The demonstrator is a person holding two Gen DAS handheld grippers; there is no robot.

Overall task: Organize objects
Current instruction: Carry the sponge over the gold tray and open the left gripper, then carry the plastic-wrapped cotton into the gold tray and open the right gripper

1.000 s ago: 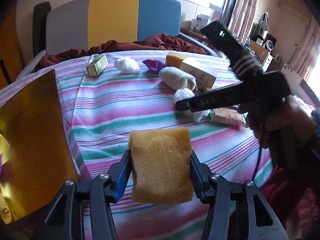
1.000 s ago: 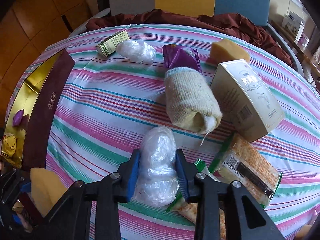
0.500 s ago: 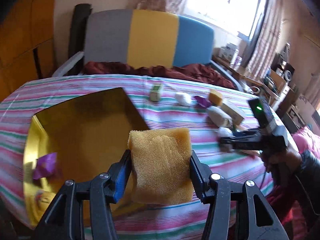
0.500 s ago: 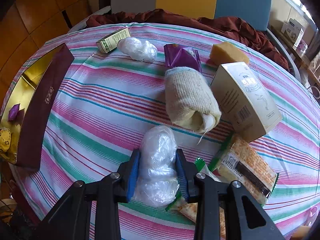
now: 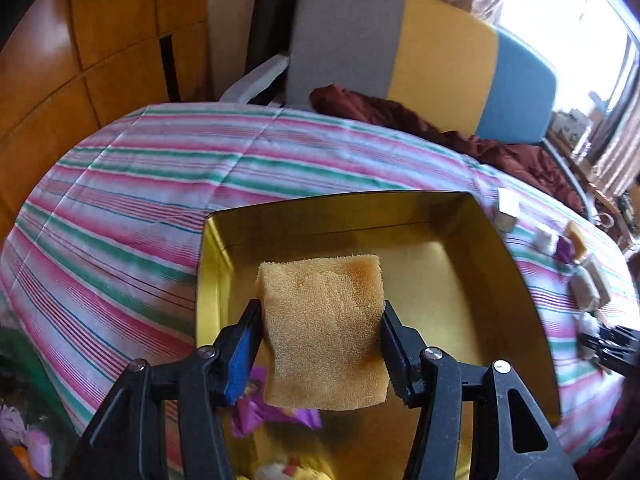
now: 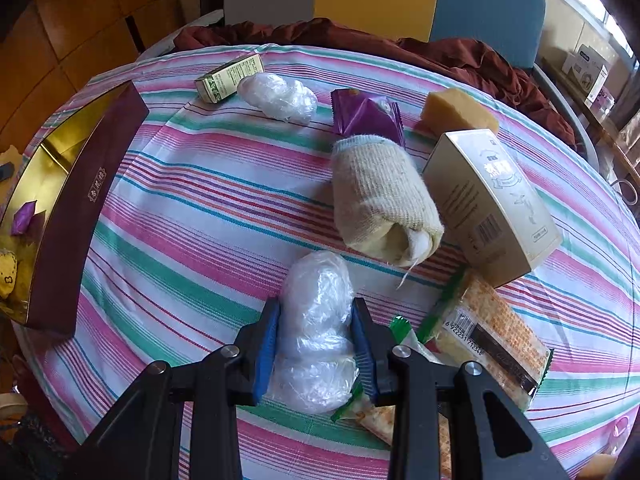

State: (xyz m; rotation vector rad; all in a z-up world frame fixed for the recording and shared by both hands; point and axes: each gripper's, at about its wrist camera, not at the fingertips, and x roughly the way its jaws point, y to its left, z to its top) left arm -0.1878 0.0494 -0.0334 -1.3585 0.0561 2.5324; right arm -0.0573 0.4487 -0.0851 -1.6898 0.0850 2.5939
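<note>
Striped tablecloth [image 6: 192, 208] | left gripper [image 5: 320, 344] jaws clamp sponge [image 5: 324, 332] | right gripper [image 6: 316, 344] jaws clamp plastic wad [image 6: 316, 320] | cracker barcode [image 6: 464, 336] 6922251712348

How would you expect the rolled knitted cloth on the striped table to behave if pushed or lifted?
The rolled knitted cloth lies on its side, so it may roll. Its woven fabric looks soft, likely squashing under a grip. A loose thread and folded end suggest it could unroll.

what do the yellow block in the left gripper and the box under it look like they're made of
Yellow block: looks like open-cell foam sponge, matte, with a fine pitted surface and slightly bulging sides between the left gripper pads. Box: glossy gold lining, probably foil-faced card or thin metal; it mirrors light and shows sharp folds at the corners. Which of the two, I cannot tell.
</note>
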